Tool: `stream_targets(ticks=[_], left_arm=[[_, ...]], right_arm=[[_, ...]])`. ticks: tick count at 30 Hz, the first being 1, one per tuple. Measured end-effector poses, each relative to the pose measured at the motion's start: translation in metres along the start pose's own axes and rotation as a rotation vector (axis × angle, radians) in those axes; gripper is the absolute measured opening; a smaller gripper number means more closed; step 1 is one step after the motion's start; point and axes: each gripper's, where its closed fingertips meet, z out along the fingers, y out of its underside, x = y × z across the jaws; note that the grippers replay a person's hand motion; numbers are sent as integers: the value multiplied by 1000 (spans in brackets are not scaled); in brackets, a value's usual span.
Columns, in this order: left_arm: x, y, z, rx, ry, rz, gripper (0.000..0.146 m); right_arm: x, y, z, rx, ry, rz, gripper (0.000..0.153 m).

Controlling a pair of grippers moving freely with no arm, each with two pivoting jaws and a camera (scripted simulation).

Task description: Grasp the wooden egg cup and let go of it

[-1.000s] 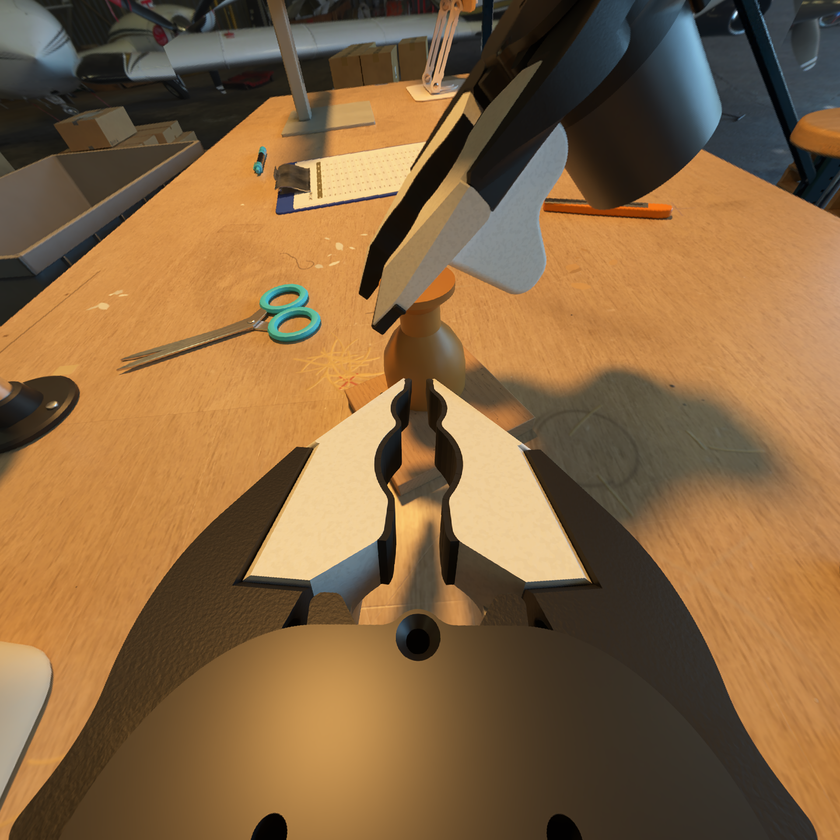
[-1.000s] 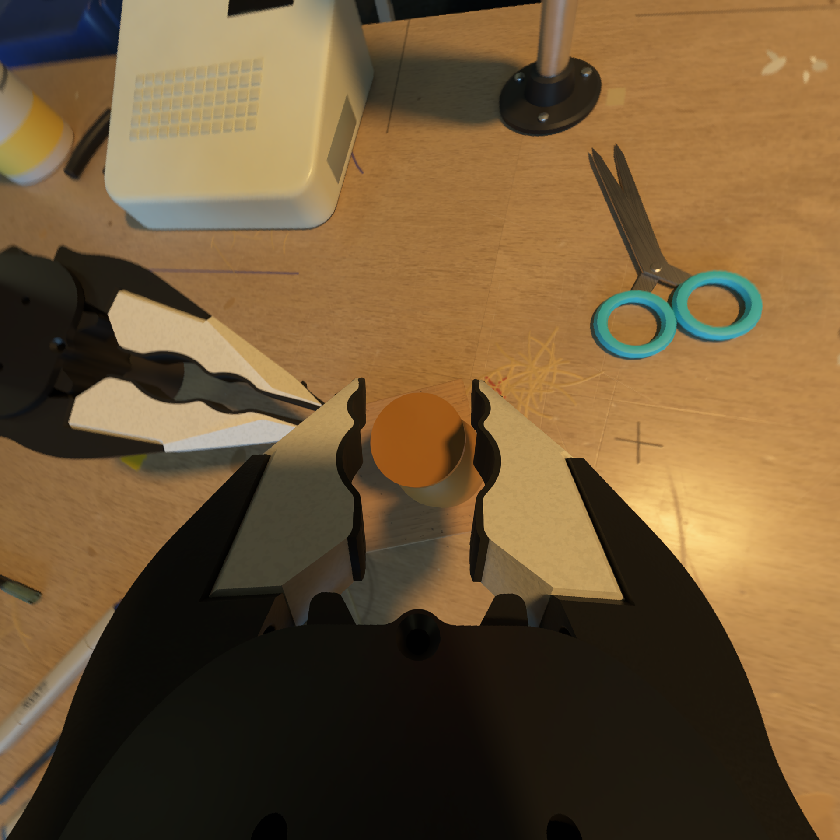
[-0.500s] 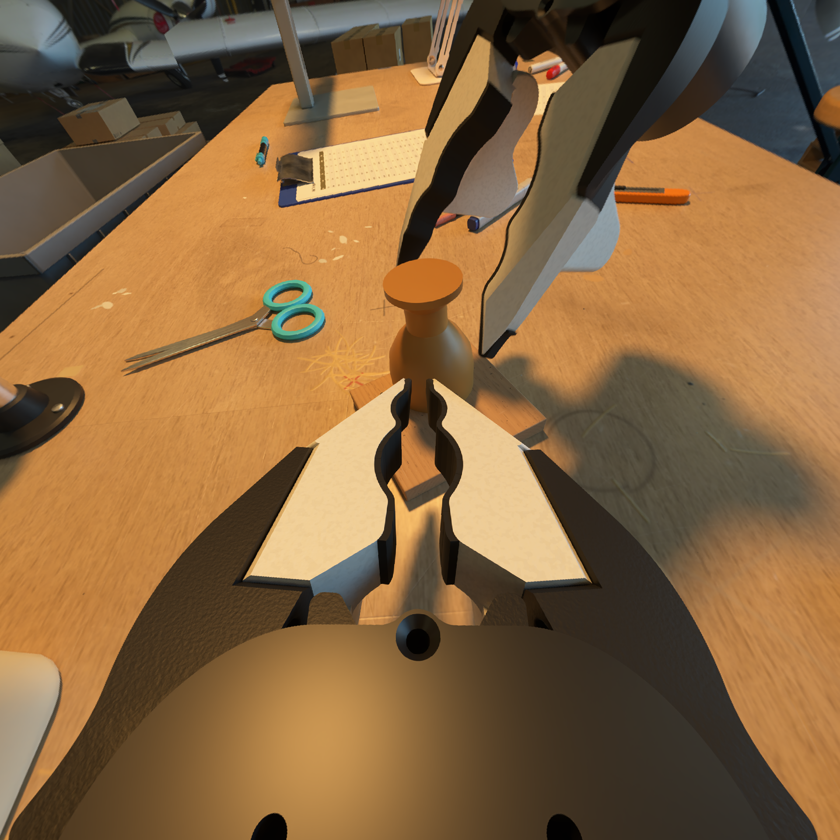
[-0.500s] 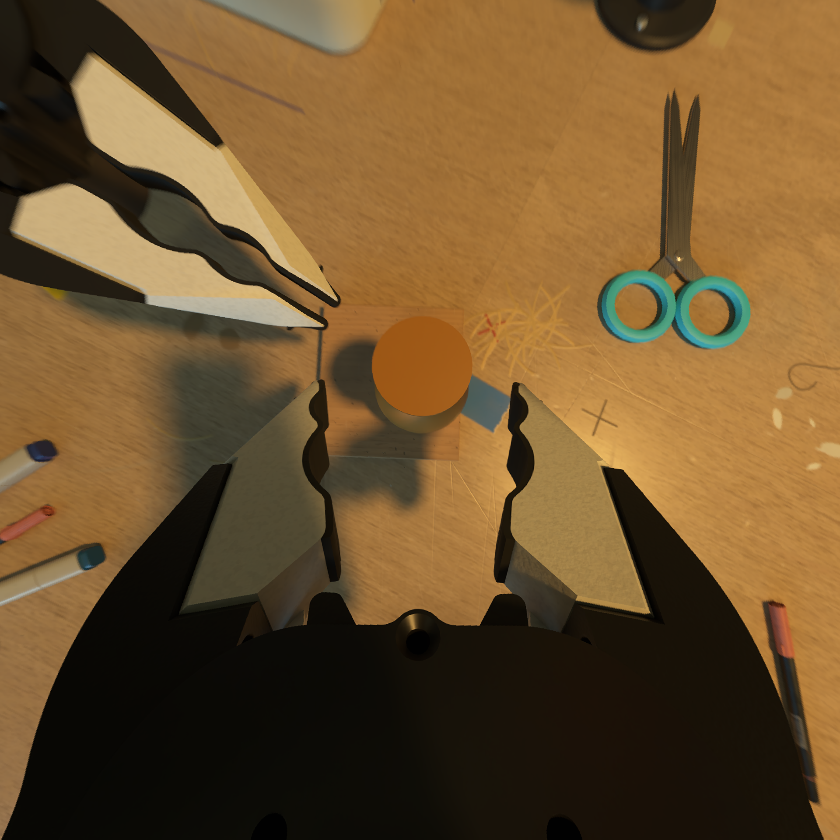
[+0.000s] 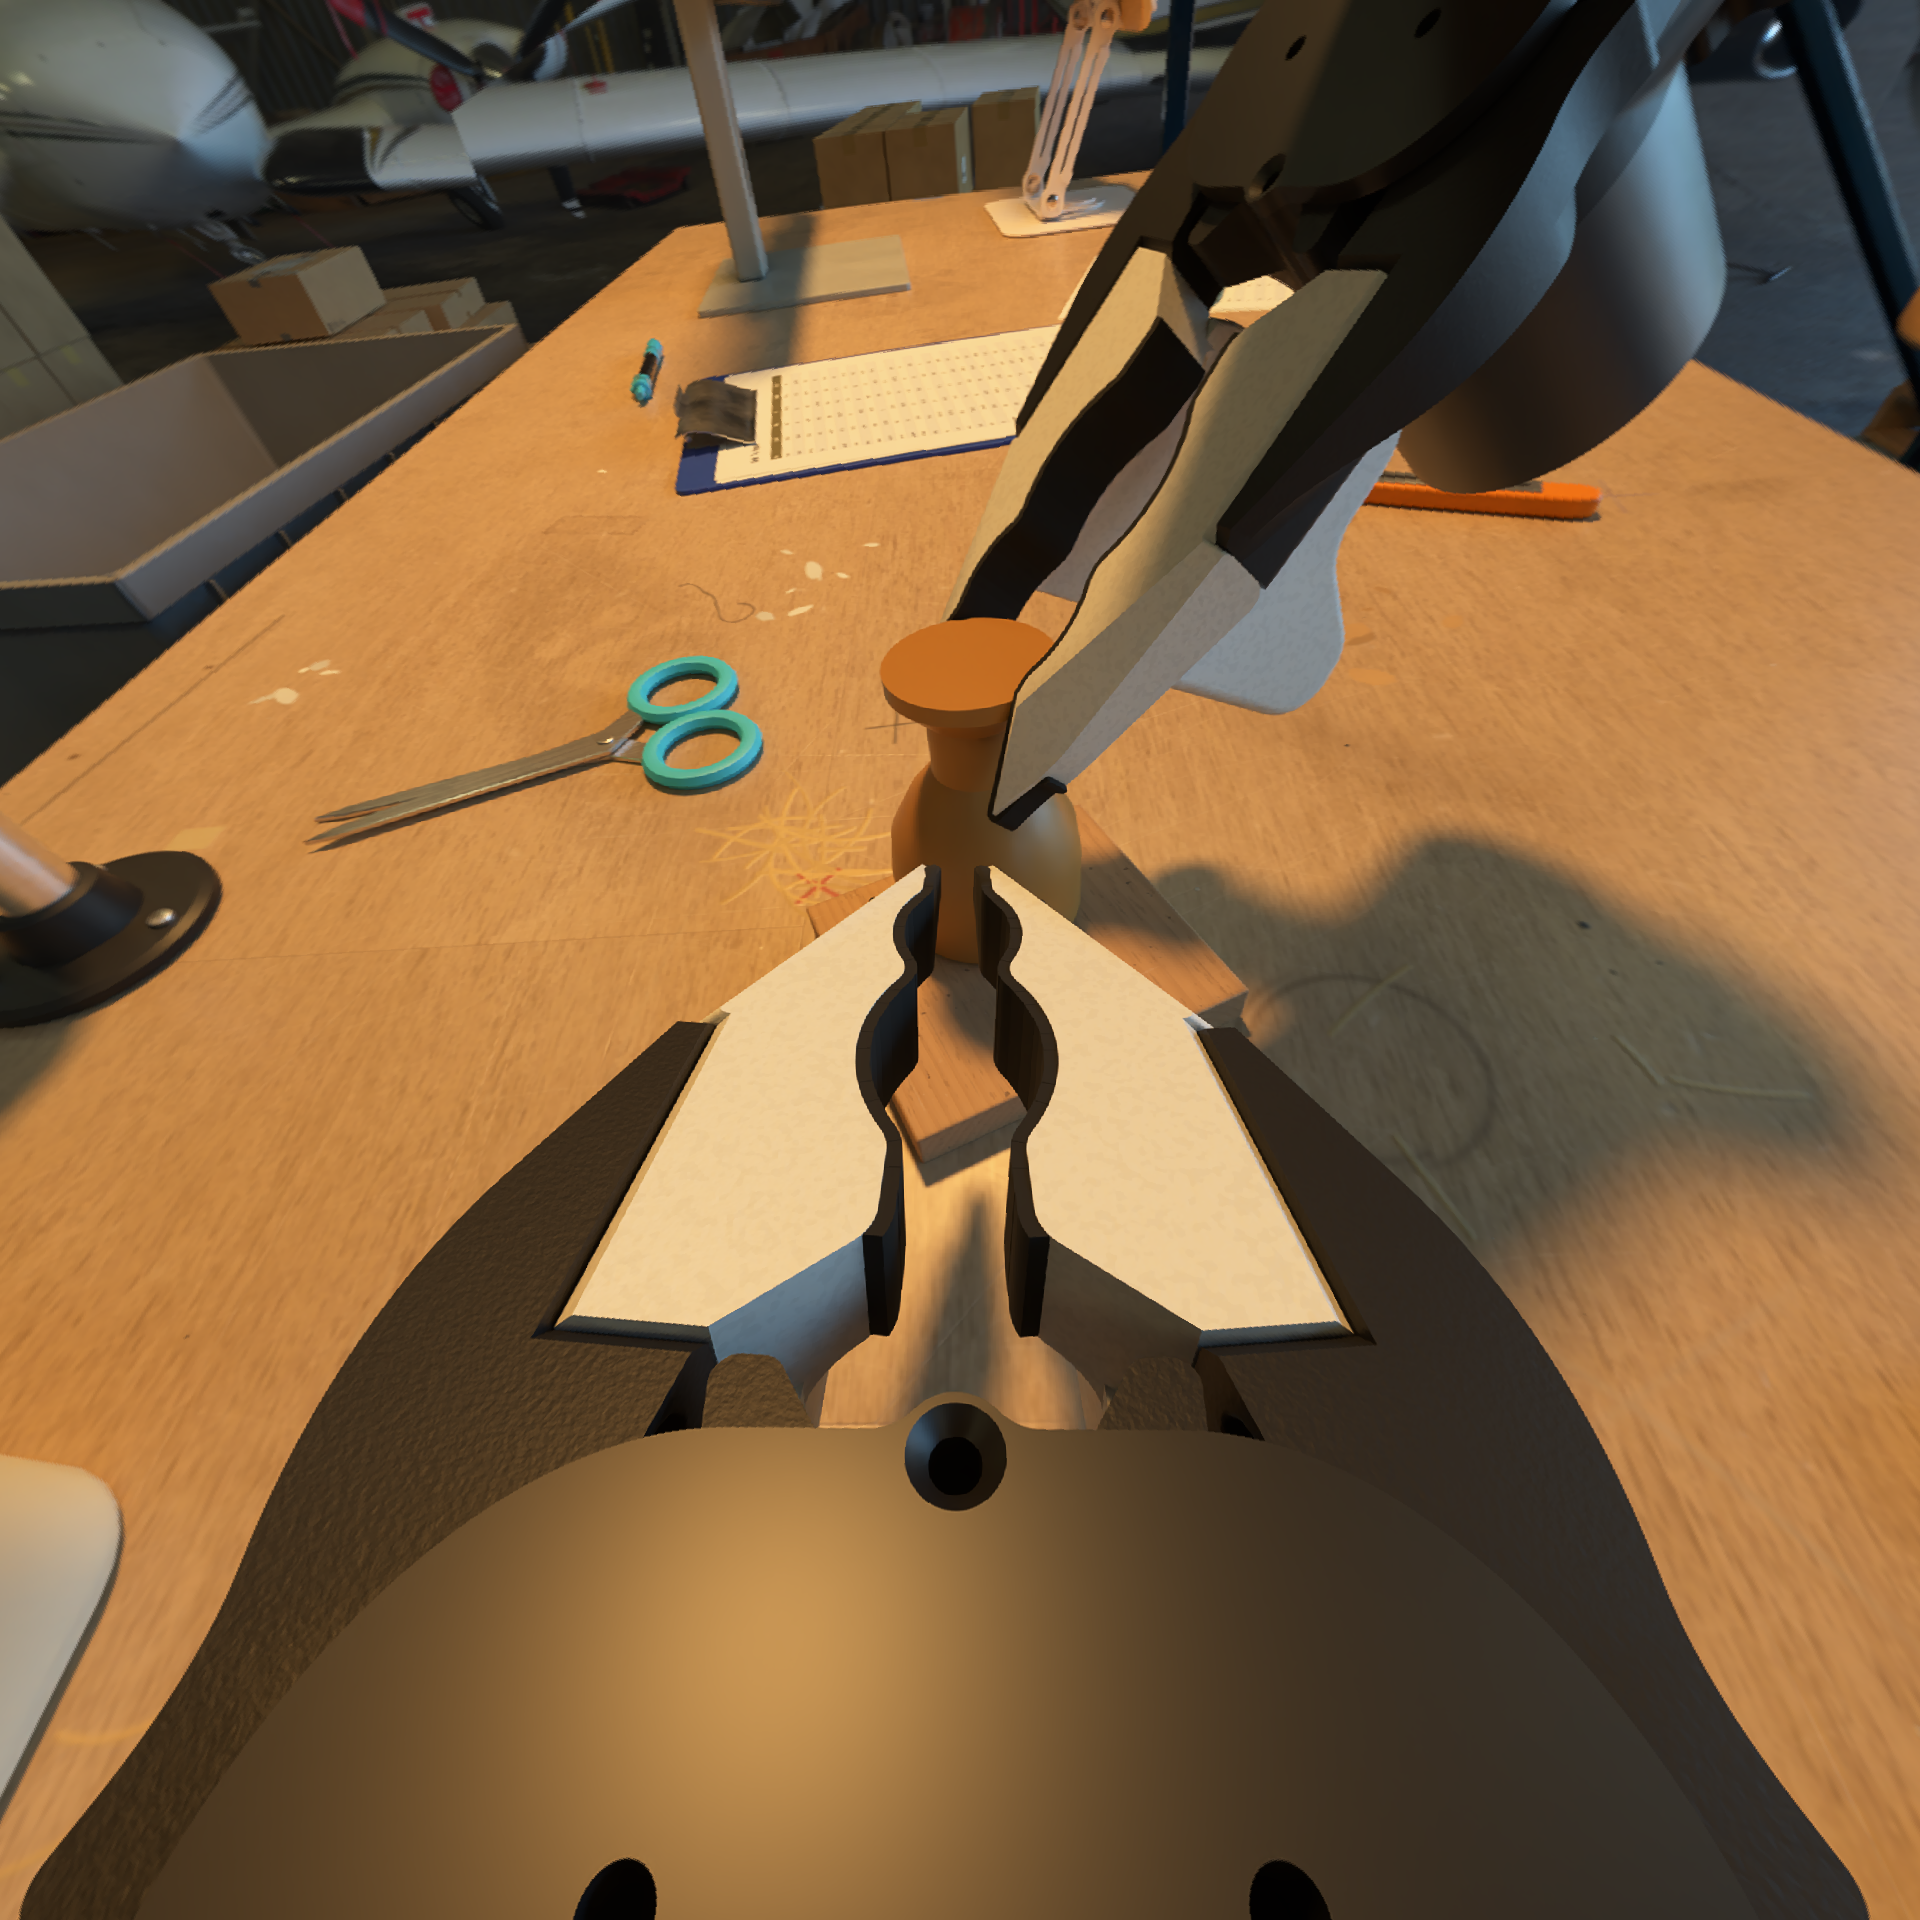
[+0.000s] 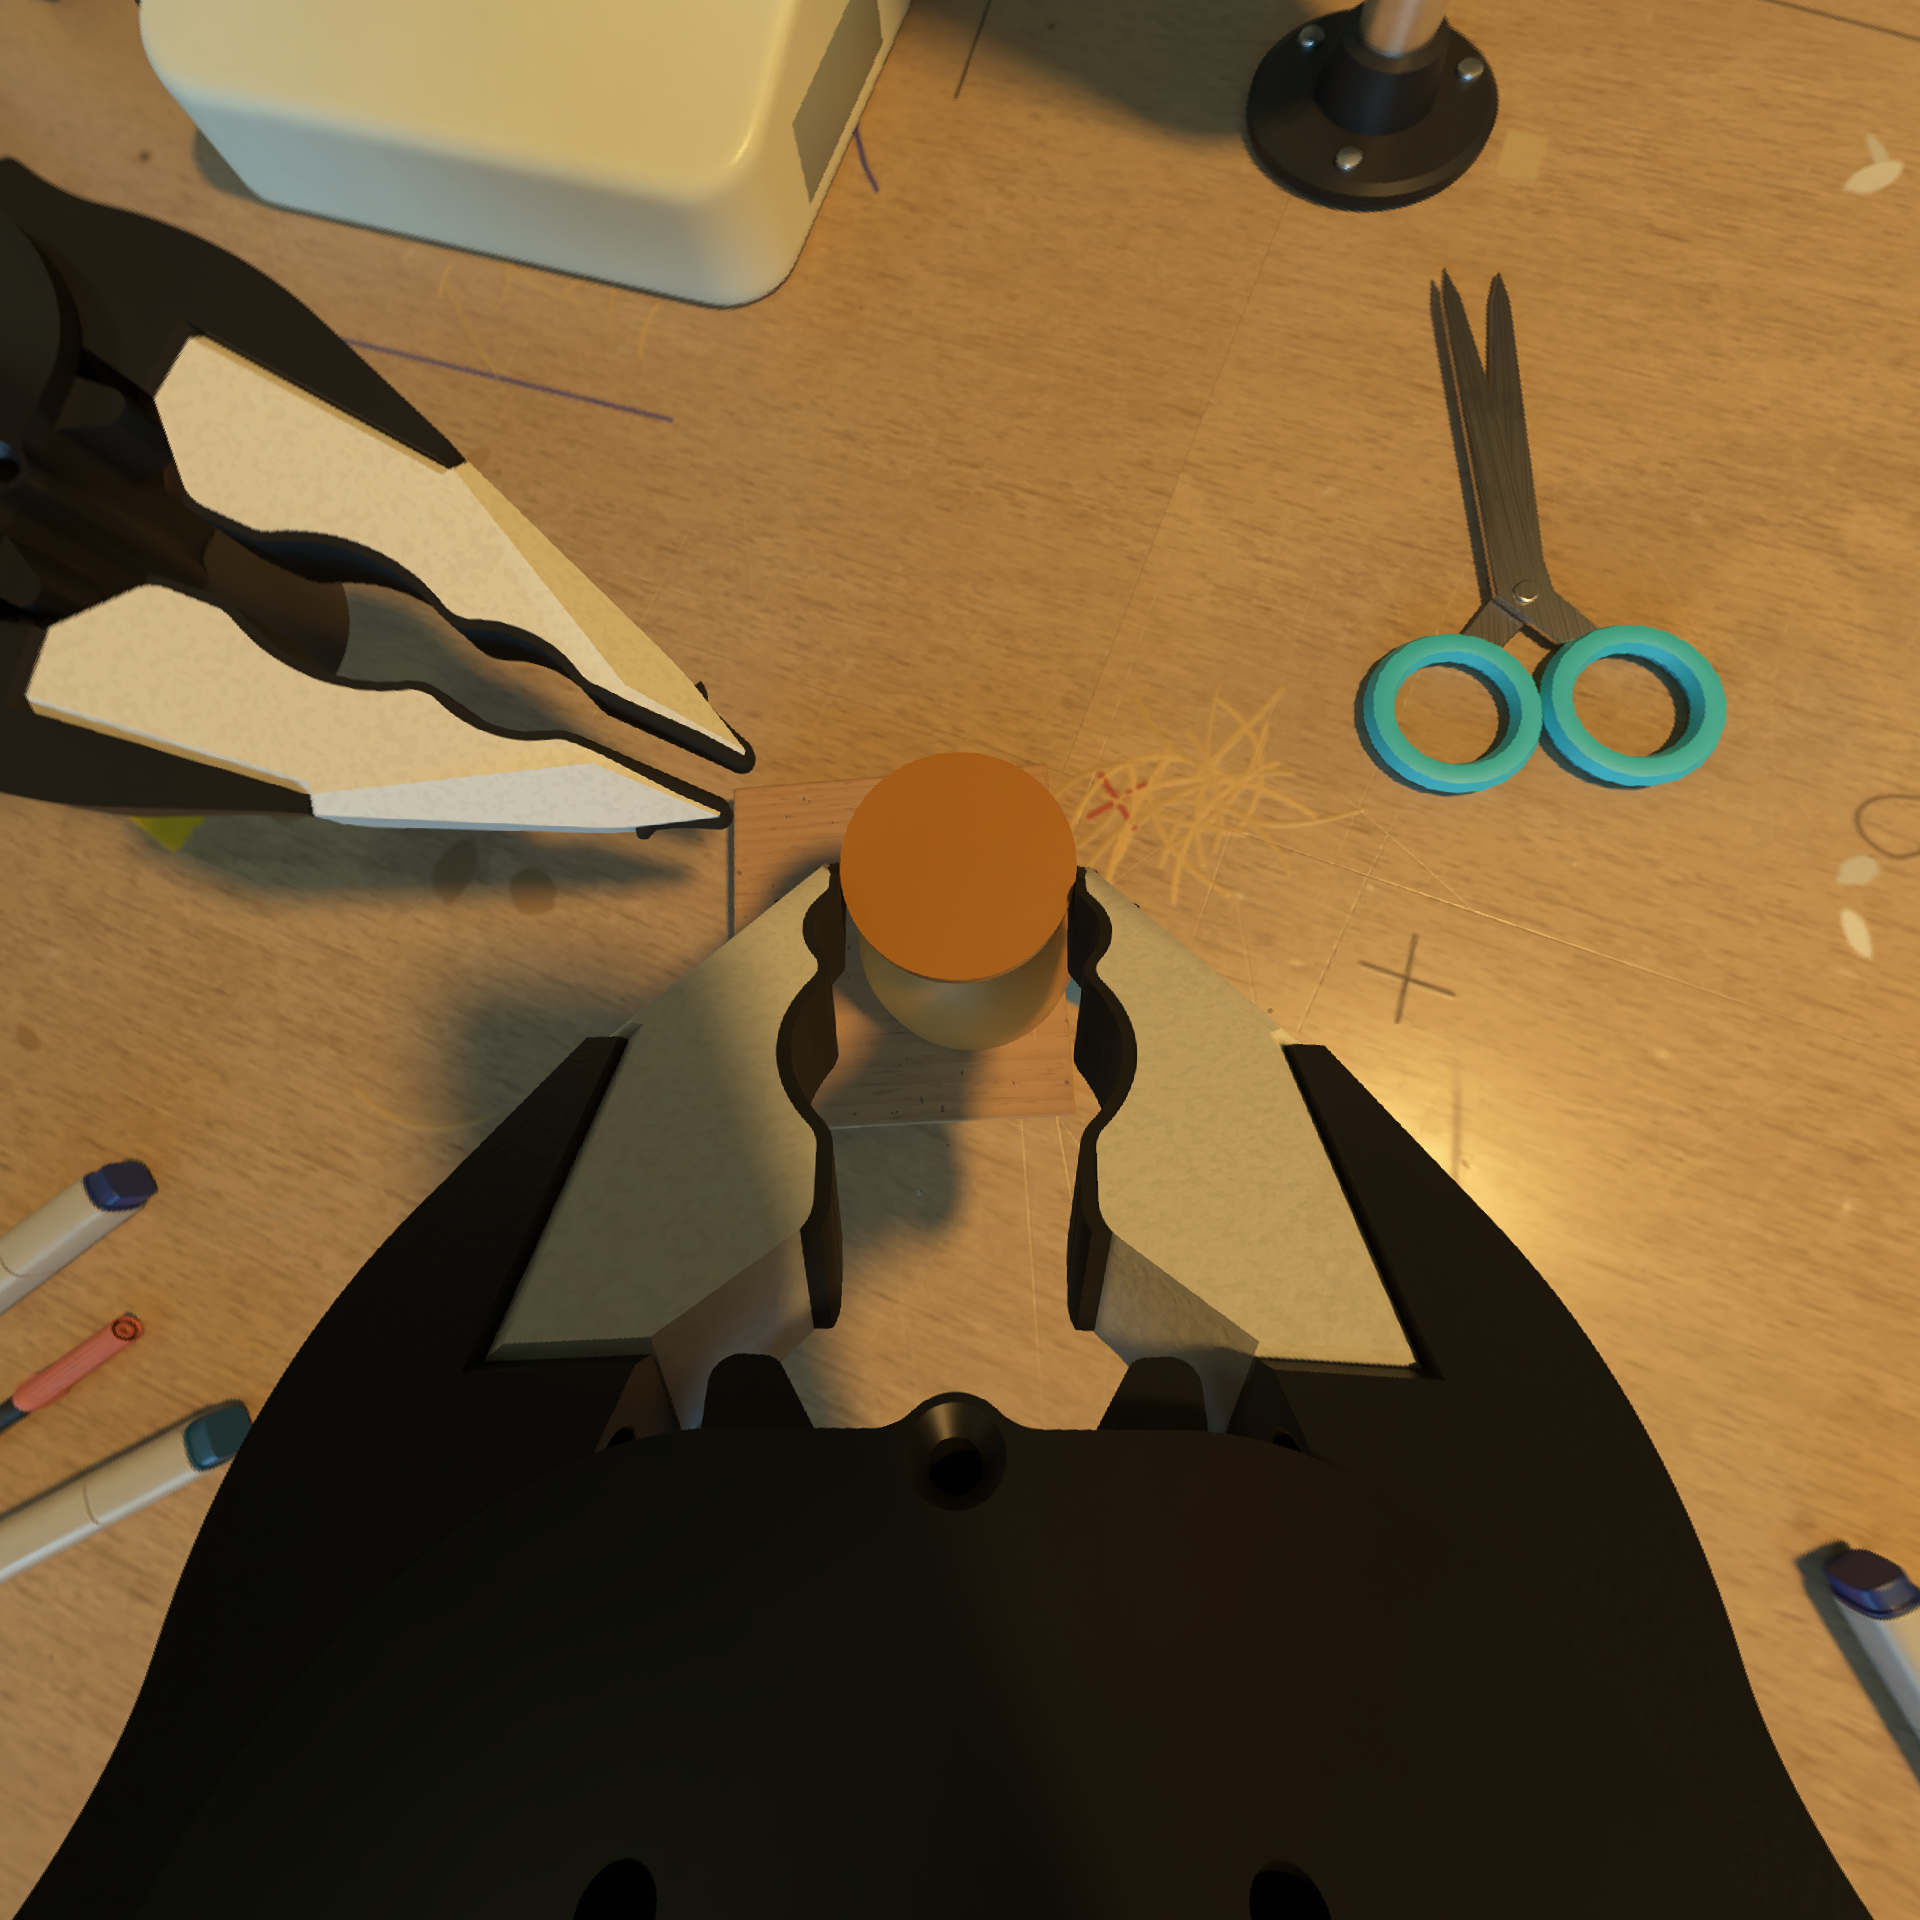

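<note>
The wooden egg cup (image 5: 961, 675) stands upside down on a small wooden tile (image 5: 951, 1101), its flat orange foot on top. From above, in the right wrist view, the cup (image 6: 956, 862) sits between the tips of my right gripper (image 6: 956, 883), which press on its sides. In the left wrist view my right gripper (image 5: 997, 717) comes down steeply, one finger in front of the cup and one behind. My left gripper (image 5: 956, 883) is shut and empty, low over the tile, its tips just short of the cup's bowl. It also shows in the right wrist view (image 6: 732, 784).
Teal-handled scissors (image 5: 665, 727) lie left of the cup. A clipboard (image 5: 883, 416), an orange knife (image 5: 1486, 499) and a grey bin (image 5: 208, 468) are farther off. A cream box (image 6: 520, 135), a black post base (image 6: 1371, 104) and markers (image 6: 73, 1226) surround the spot.
Half a second ago my right gripper was wide open and raised clear of the cup. It has come back down and closed on the cup's sides. My left gripper has not moved.
</note>
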Motion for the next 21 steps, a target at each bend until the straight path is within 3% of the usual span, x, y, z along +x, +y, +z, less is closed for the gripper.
stream_targets(ticks=[8,21], left_arm=[[-14,-6,5,34,-108,52,6],[-15,-10,10,56,-159,174,6]], right_arm=[[7,-1,2,65,-52,186,41],[12,-3,3,124,-78,256,39]])
